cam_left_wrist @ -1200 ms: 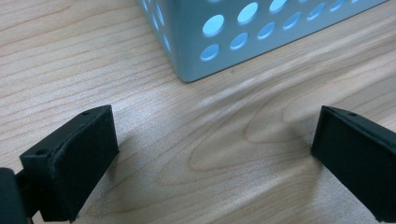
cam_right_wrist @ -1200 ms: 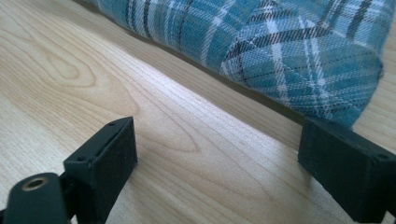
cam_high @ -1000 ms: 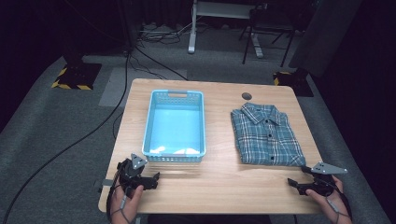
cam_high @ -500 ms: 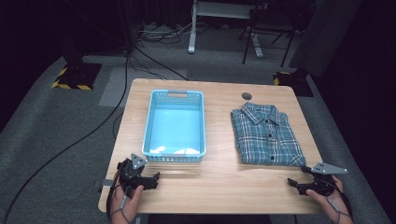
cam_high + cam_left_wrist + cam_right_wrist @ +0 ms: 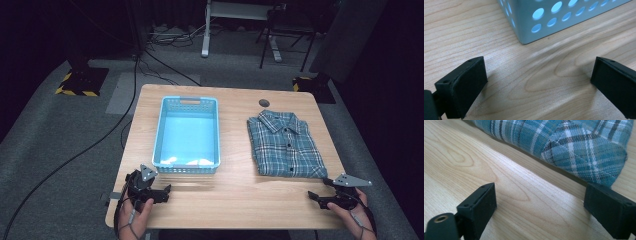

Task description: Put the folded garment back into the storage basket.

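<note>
A folded blue plaid shirt lies on the wooden table right of a light blue perforated basket — left gripper and right gripper rest near the front edge, jaws spread wide, gripping nothing.

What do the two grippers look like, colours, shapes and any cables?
Both are black tools. The left gripper and the right gripper each carry a grey three-cornered plate on top. The jaws are blocky black pads with small screw holes; the right gripper view shows a brass-coloured insert near its jaw's base. A dark cable runs back along the left wrist. No sleeves are visible.
</note>
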Available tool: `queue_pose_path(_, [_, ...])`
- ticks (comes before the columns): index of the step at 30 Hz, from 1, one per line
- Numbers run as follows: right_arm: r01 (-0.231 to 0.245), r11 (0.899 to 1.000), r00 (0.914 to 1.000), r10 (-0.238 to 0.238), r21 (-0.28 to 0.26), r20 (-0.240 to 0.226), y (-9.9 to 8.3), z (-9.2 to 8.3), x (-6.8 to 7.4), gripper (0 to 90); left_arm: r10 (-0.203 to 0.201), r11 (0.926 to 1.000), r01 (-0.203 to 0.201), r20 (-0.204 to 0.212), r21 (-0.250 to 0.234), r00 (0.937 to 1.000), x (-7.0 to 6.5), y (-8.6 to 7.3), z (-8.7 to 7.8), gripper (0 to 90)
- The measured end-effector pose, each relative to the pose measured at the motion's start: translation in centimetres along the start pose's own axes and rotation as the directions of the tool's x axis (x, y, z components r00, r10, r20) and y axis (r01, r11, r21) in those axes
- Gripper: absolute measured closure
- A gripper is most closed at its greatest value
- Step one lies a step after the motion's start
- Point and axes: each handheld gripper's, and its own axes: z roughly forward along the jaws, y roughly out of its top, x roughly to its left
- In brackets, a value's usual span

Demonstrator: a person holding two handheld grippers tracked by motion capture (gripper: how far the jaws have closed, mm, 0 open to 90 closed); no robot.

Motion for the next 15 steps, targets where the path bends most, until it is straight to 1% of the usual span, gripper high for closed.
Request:
queue_pose_path(1, [0.002, 1.000, 1.0000, -0.002, 0.001, 0.001, 0.0, 0.0, 0.0, 9.9, 0.000, 1.0000, 0.000, 0.000, 0.000, 1.0000, 0.0, 0.0, 0.0, 0.2])
queue_pose_path(3, [-0.002, 1.000, 1.0000, 0.002, 0.011, -0.006, 0.0, 0.1, 0.0, 3.9, 0.000, 1.0000, 0.000, 0.000, 0.000, 1.0000, 0.0, 0.0, 0.0, 0.2])
queue_pose_path(6, [0.004, 1.000, 0.9999, -0.004, 0.005, -0.016, 0.1, 0.1, 0.0, 4.9, 0.000, 1.0000, 0.000, 0.000, 0.000, 1.0000, 0.0, 0.0, 0.0, 0.2])
queue_pose_path(8, [0.001, 1.000, 0.9999, -0.001, -0.019, -0.010, 0.2, -0.2, 0.1, 5.6, 0.000, 1.0000, 0.000, 0.000, 0.000, 1.0000, 0.0, 0.0, 0.0, 0.2])
queue_pose_path(15, [-0.001, 0.999, 0.9999, 0.001, -0.042, 0.011, 1.0, -1.2, 0.0, 5.5, 0.000, 1.0000, 0.000, 0.000, 0.000, 1.0000, 0.0, 0.0, 0.0, 0.2])
